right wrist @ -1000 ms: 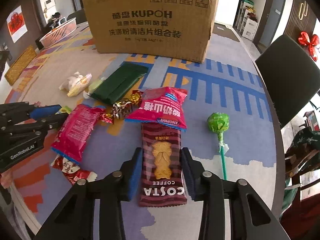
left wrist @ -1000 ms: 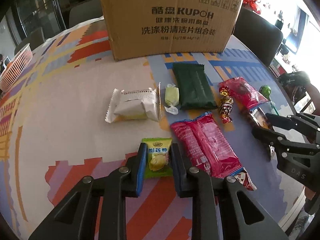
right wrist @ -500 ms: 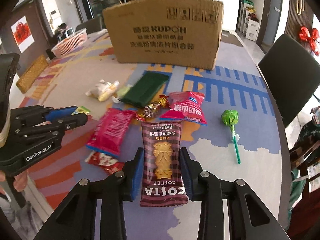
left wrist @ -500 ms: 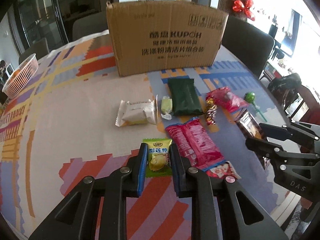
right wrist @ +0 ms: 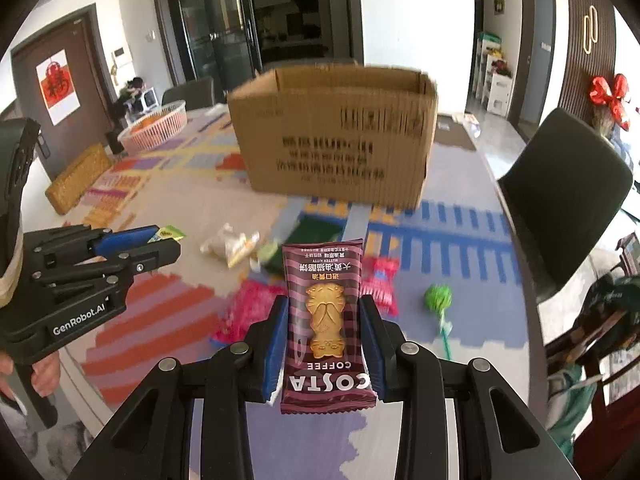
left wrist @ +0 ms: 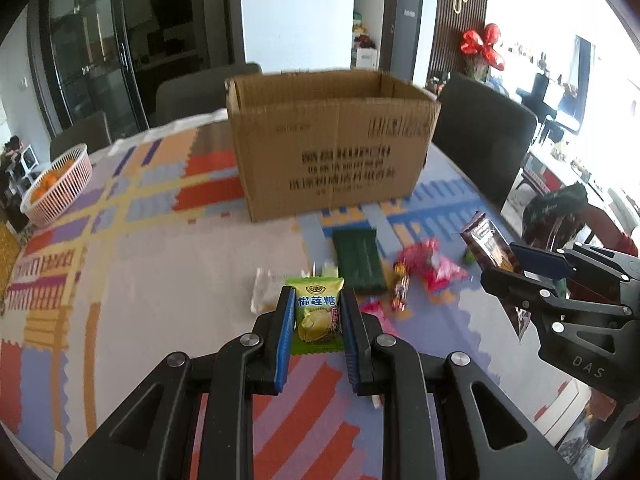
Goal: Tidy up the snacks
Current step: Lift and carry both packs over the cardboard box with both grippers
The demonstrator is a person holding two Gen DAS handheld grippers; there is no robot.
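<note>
Evidently light, soft and crinkly, the durian candy [left wrist: 318, 316] sits clenched mid-pack in the left claw [left wrist: 316, 320] short of the box [left wrist: 332, 160], while the right claw [right wrist: 322, 332] pinches the slippery Costa biscuit [right wrist: 324, 320] likewise.

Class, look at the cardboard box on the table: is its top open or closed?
Open. The cardboard box shows its inner walls past the front rim; its contents cannot be told.

Pink basket of oranges [left wrist: 56, 184] far left beyond jaws; dark chair [right wrist: 568, 196] right; red bow [left wrist: 482, 45] on wall panel.
</note>
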